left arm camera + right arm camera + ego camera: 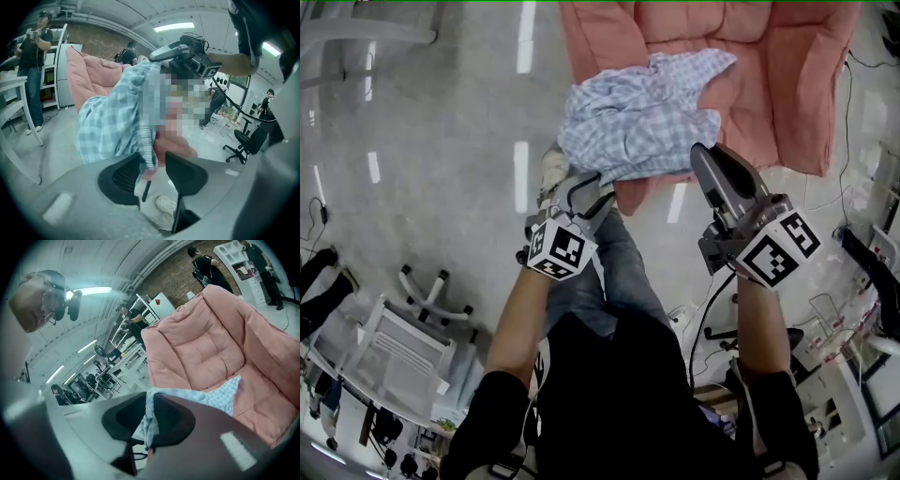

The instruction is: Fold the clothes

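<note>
Right gripper view | shirt [229,392] edge pinched in right tool [149,404]

The head view looks steeply down from above onto the pink armchair [787,84] and the checked shirt [637,112] on it. Each gripper view sits close behind its own jaws, low and tilted upward along them. All three views share the shirt and armchair.

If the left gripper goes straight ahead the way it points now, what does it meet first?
The checked shirt: its striped edge hangs between the left gripper's open jaws. Behind it likely comes the pink armchair, though depth is unclear.
</note>
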